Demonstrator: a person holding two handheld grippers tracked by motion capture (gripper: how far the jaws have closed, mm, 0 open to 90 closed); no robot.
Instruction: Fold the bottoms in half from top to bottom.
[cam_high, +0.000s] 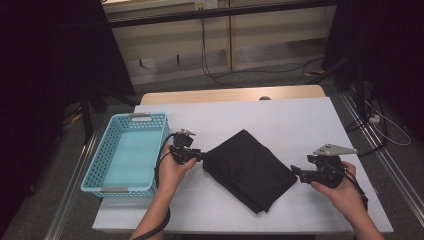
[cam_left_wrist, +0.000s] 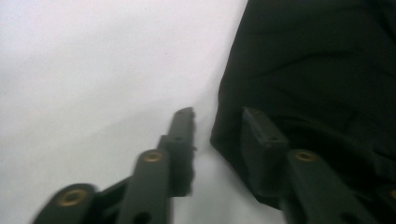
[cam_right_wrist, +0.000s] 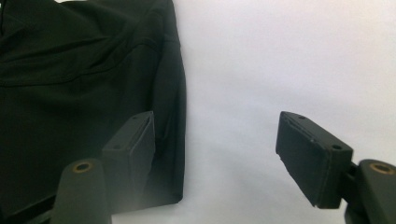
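Observation:
A folded black cloth (cam_high: 247, 170) lies slantwise on the white table (cam_high: 300, 120). My left gripper (cam_high: 200, 156) is at the cloth's left corner. In the left gripper view its jaws (cam_left_wrist: 217, 114) stand apart, one over the bare table and one over the cloth (cam_left_wrist: 317, 60), with the cloth's edge between them and no pad pressing on it. My right gripper (cam_high: 295, 172) is at the cloth's right corner. In the right gripper view its jaws (cam_right_wrist: 217, 123) are wide open, one above the cloth (cam_right_wrist: 70, 70) and the other above the table.
An empty turquoise basket (cam_high: 95, 185) stands at the table's left edge, close behind my left hand. Bare white table lies behind and to the right of the cloth. Cables run across the floor beyond the table.

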